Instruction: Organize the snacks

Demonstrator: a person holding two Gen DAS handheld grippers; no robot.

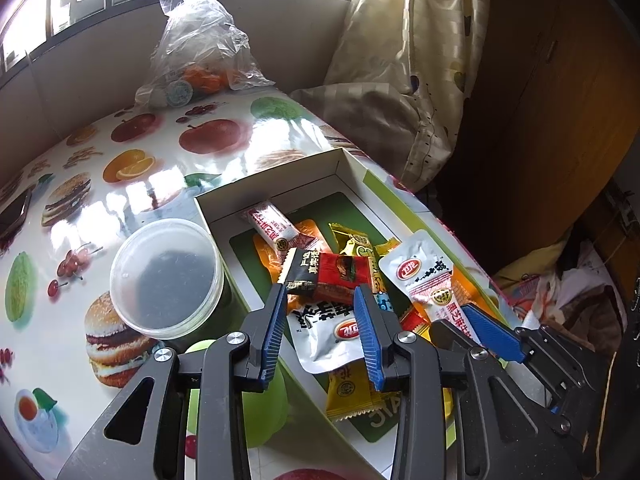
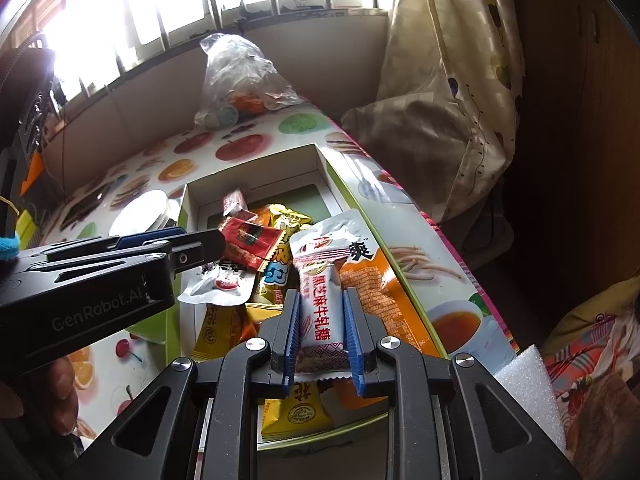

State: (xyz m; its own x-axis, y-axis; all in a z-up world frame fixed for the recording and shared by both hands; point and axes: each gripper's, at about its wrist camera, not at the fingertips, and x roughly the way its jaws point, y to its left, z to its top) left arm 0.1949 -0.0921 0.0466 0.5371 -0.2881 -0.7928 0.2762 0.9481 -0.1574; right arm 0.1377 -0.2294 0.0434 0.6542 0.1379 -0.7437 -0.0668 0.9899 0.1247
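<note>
Fruit-and-burger print tablecloth [image 1: 132,168]; white-red candy wrapper [image 2: 322,312]; blue claw pads [image 1: 366,332].

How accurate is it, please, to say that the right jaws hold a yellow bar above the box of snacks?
Not quite: the bar in the right gripper's jaws is white with red ends, not yellow; the yellow packets lie beneath it. It is above the box of snacks, as the right wrist view shows.
</note>
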